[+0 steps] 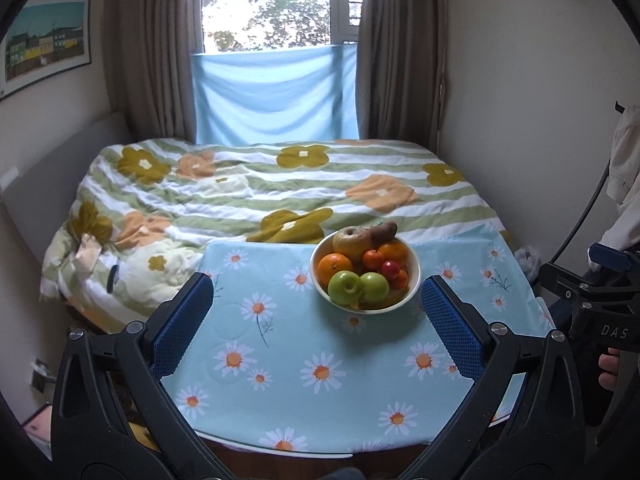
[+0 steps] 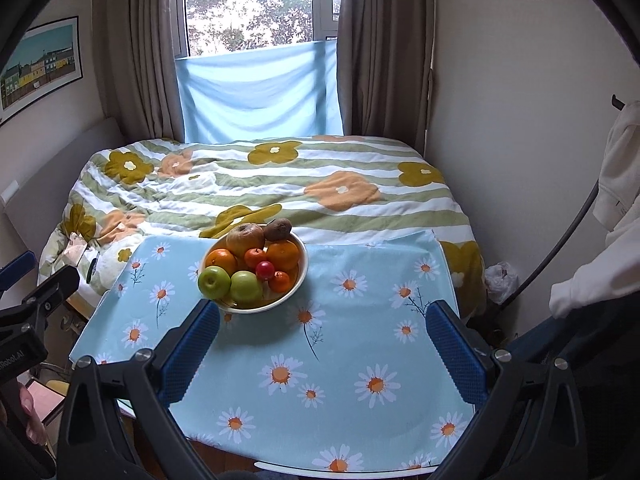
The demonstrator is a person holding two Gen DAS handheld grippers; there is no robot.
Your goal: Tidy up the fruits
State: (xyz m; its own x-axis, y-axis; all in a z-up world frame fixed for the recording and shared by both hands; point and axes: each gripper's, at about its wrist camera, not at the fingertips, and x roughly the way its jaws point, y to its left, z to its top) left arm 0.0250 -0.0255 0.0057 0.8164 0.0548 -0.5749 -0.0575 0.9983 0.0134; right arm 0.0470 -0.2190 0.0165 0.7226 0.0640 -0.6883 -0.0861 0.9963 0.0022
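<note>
A white bowl (image 1: 414,276) of fruit stands near the far edge of a table with a light blue daisy cloth (image 1: 304,360). It holds two green apples (image 1: 345,287), oranges (image 1: 335,266), a small red fruit (image 1: 390,269), a yellowish apple (image 1: 352,240) and a brown fruit (image 1: 383,231). The bowl (image 2: 298,280) also shows in the right wrist view with the green apples (image 2: 214,282) in front. My left gripper (image 1: 316,292) is open and empty, above the table short of the bowl. My right gripper (image 2: 323,320) is open and empty, to the right of the bowl.
A bed with a flowered duvet (image 1: 256,188) lies right behind the table. A window with brown curtains (image 1: 152,48) is beyond it. A white garment (image 2: 616,184) hangs at the right wall. A plastic bag (image 2: 500,276) lies in the right corner.
</note>
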